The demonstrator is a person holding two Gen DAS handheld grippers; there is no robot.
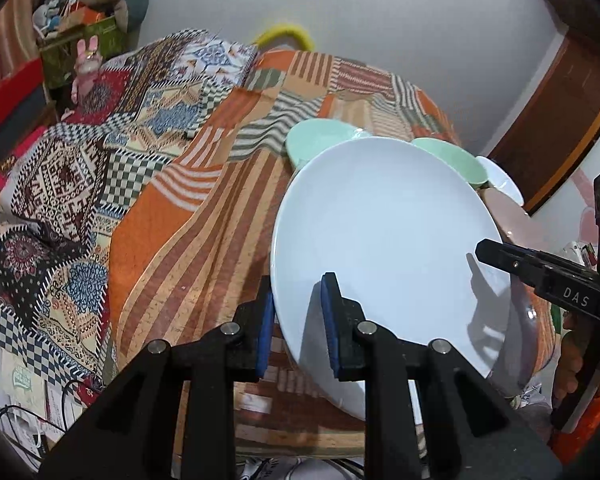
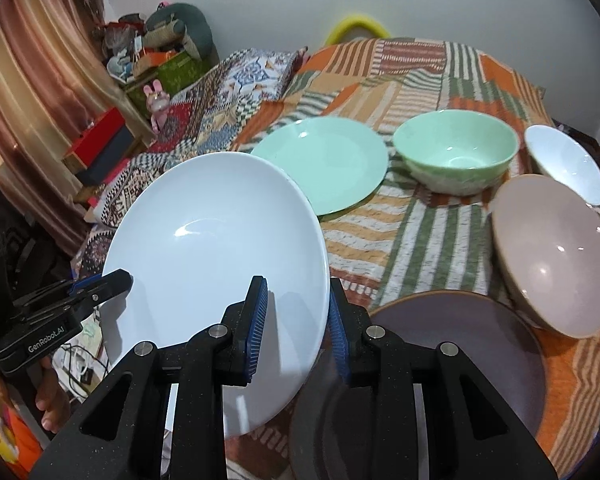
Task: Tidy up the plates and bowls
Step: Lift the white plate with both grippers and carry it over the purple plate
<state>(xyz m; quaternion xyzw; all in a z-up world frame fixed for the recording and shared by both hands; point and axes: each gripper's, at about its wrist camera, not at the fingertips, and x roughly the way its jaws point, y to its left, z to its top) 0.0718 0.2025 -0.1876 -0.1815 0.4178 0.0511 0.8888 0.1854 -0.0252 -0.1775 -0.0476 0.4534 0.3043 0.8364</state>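
A white plate [image 1: 384, 248] [image 2: 220, 252] is held tilted above the bed by both grippers. My left gripper [image 1: 298, 324] has its jaws closed on the plate's left rim; it also shows in the right wrist view [image 2: 100, 286]. My right gripper [image 2: 298, 326] has its jaws closed on the plate's right rim; it also shows in the left wrist view [image 1: 496, 254]. On the striped bedspread lie a mint green plate [image 2: 324, 160], a mint green bowl [image 2: 456, 152], a white bowl [image 2: 564, 160], a pinkish bowl [image 2: 556, 256] and a dark grey plate [image 2: 460, 360] below my right gripper.
A patterned quilt [image 1: 100, 168] covers the bed's left side. Boxes and clutter [image 2: 140, 76] stand by the curtain [image 2: 32, 92] at far left. A wooden door [image 1: 556, 120] is at the right. Cables and papers [image 1: 24, 412] lie on the floor.
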